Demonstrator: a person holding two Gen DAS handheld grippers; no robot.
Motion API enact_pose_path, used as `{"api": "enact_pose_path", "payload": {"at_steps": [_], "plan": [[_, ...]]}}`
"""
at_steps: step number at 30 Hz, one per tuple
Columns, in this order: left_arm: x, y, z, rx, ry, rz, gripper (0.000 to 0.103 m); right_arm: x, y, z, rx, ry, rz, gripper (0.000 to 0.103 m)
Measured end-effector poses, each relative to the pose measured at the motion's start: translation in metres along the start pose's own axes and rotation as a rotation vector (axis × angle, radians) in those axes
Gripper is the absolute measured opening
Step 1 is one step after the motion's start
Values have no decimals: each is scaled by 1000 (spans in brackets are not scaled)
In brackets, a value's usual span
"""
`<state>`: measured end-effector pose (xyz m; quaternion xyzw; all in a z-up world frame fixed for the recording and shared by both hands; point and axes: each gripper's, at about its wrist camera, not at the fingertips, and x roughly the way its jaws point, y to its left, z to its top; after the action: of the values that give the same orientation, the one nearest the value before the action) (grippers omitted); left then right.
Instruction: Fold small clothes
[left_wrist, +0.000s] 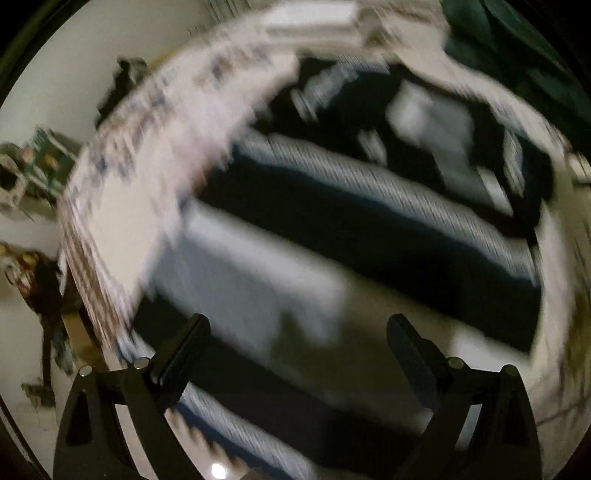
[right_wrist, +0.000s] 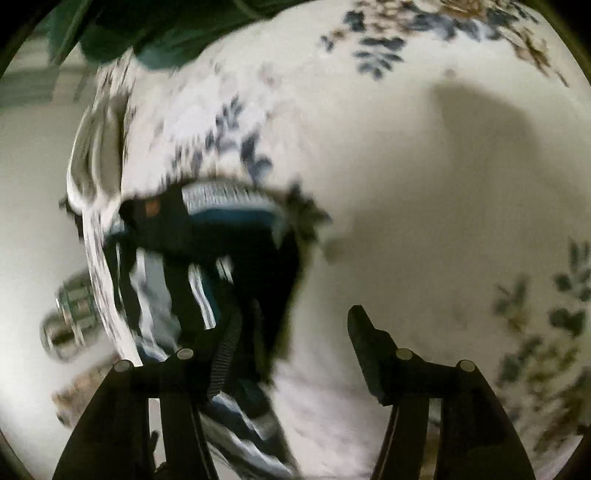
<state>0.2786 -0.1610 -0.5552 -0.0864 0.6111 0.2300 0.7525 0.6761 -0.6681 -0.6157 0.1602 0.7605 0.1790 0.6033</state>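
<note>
— Where is the striped garment (left_wrist: 369, 229)?
— Spread on the floral sheet (right_wrist: 424, 184), dark and pale bands, blurred in both views.
— And the grippers?
— Left gripper (left_wrist: 297, 332) gapes wide above it, holding nothing. Right gripper (right_wrist: 291, 332) is spread wide too, at the garment's edge.

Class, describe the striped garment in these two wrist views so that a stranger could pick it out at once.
Start from the white bedsheet printed with dark blue leaves that covers the surface. On it lies the dark navy garment with grey and white bands, spread wide in the left wrist view. Nothing else on the pale floral sheet is dark or striped; the teal cloth at the far edge is plain.
</note>
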Motion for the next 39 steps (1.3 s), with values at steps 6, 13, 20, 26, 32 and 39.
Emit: {"api": "enact_pose_path", "payload": {"at_steps": [6,13,20,26,32,39], "plan": [[9,-89,-107,121,190,-136,97,0,-32,-12,-40,72,5,62],[39,-166,-147,274,167,-107,58,56,-29,44,118,14,239,62],[25,-174,-142,317,58,-83,8,69,-11,56,80,-55,143,6],[11,-168,-152,370,35,-112,7,41,-1,67,-16,-110,-25,5],[32,-143,-134,266,111,-186,21,50,-7,73,-4,5,23,32],[55,-151,-138,217,115,-192,48,59,-28,73,117,38,193,62]]}}
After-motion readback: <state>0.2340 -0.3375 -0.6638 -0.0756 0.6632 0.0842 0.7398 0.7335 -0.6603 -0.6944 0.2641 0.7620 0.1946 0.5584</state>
